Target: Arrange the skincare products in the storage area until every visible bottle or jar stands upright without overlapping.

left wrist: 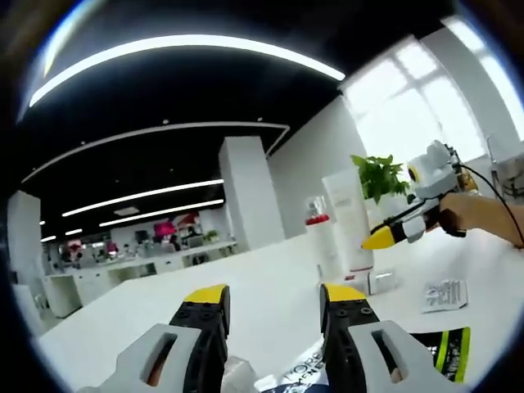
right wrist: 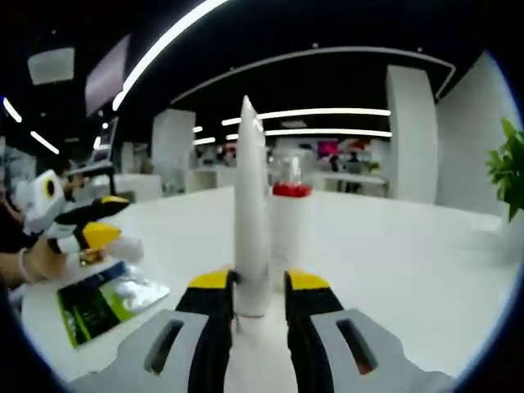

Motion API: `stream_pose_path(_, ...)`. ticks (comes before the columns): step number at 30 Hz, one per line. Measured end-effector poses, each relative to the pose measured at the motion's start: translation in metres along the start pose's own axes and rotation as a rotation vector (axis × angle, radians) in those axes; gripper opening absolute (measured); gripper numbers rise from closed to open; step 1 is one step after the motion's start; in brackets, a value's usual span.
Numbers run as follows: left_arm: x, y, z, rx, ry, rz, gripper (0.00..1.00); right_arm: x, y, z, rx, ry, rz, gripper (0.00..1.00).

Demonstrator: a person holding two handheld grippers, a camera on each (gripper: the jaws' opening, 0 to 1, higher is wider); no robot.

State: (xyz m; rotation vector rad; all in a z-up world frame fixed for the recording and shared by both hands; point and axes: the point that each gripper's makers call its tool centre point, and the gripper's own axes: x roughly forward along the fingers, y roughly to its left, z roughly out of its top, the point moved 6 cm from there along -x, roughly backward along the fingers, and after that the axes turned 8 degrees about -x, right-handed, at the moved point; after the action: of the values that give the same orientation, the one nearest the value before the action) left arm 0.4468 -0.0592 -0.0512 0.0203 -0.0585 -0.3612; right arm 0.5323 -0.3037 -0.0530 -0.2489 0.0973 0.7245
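A tall white tube (right wrist: 250, 205) stands upright on the white table (right wrist: 393, 246), and my right gripper (right wrist: 260, 282) is shut on its lower end. Just behind it stands a clear bottle with a red cap (right wrist: 291, 214). In the left gripper view the same tube (left wrist: 347, 217) and red-capped bottle (left wrist: 318, 237) stand at the right, with the right gripper (left wrist: 385, 237) reaching in against the tube. My left gripper (left wrist: 274, 299) hangs open above the table with nothing between its tips. It also shows at the left of the right gripper view as the left gripper (right wrist: 100, 221), jaws apart.
A green-and-black sachet (right wrist: 102, 301) lies flat under the left gripper, also seen as the sachet (left wrist: 446, 350). A small silver packet (left wrist: 446, 293) lies beside it. A potted plant (left wrist: 381, 176) stands behind the tube. A person's hand (left wrist: 487, 214) holds the right gripper.
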Motion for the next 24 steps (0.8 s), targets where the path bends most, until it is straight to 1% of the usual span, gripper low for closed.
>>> stream_pose_path(2,0.001,0.000,0.000,-0.003,0.001,-0.003,0.45,-0.001,0.000,-0.001,-0.004,0.014,-0.003,0.22)
stream_pose_path(3,0.001,-0.001,0.000,-0.007,0.002,-0.008,0.45,-0.001,0.000,-0.003,-0.020,0.025,-0.004,0.22)
stream_pose_path(8,0.001,-0.001,-0.001,-0.005,0.007,-0.009,0.45,-0.001,0.002,-0.004,-0.011,0.043,0.004,0.20)
stream_pose_path(13,0.000,0.001,-0.001,-0.030,0.006,-0.011,0.45,0.000,0.000,-0.006,-0.013,0.063,0.007,0.19)
stream_pose_path(15,0.001,0.003,-0.001,-0.055,0.004,-0.021,0.45,0.001,0.000,-0.007,-0.011,0.068,0.012,0.17)
stream_pose_path(18,0.001,0.004,0.001,-0.112,-0.005,-0.046,0.45,0.004,-0.004,-0.008,-0.007,0.080,0.003,0.18)
stream_pose_path(20,0.001,0.006,0.000,-0.125,-0.001,-0.043,0.45,0.006,-0.008,-0.010,0.004,0.107,-0.010,0.18)
stream_pose_path(24,-0.001,0.004,-0.001,-0.151,0.000,-0.050,0.45,0.006,-0.009,-0.012,-0.001,0.121,-0.020,0.15)
